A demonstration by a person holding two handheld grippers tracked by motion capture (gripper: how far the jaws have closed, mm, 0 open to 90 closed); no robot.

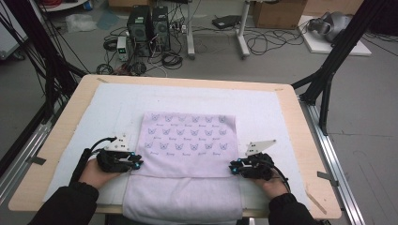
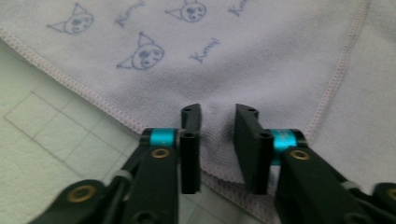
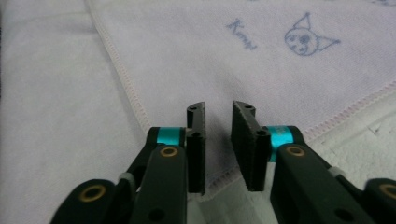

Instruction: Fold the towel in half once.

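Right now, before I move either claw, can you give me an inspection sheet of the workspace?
Surface: light wooden table under a white padded mat.
Job's things: lilac terry towel with blue cat-face print, near part folded, its front hanging over the table edge.
Clutter: nothing seen on the mat.
Grippers: left claw and right claw each straddle a corner of the towel's upper layer, a narrow gap between the jaws, cloth bunched between them.
Cables: black cable loops from the left claw.
Surroundings: computer towers, cardboard box, floor wiring.
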